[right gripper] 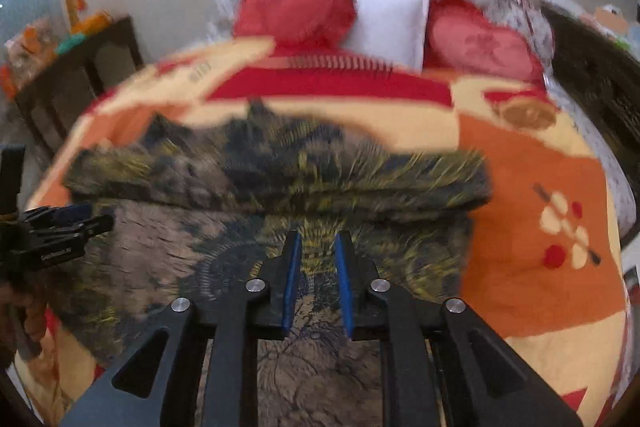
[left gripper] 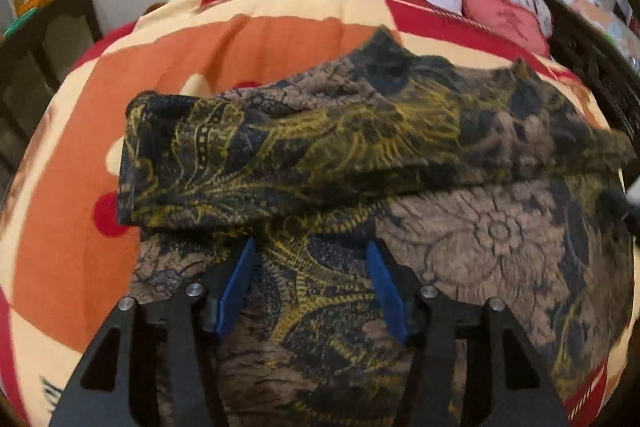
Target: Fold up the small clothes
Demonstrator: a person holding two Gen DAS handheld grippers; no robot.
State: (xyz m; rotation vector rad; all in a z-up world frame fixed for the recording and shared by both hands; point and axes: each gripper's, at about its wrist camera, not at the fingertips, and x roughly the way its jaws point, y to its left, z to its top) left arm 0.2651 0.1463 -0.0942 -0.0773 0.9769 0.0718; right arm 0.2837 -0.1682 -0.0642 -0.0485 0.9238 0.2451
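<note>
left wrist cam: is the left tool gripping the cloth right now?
No. The left tool has its blue pads spread wide, with the patterned cloth lying flat on the bedspread and nothing pinched between them.

My left gripper (left gripper: 311, 251) is matte black, with angular plate arms cut through by long wedge-shaped slots, round silver screws at each pivot, and flat blue pads lining both fingers (left gripper: 240, 283). My right gripper (right gripper: 316, 243) is built the same (black plates, silver screws, blue pads). Seen sideways from the right camera, the left one carries small white lettering, too blurred to read.
</note>
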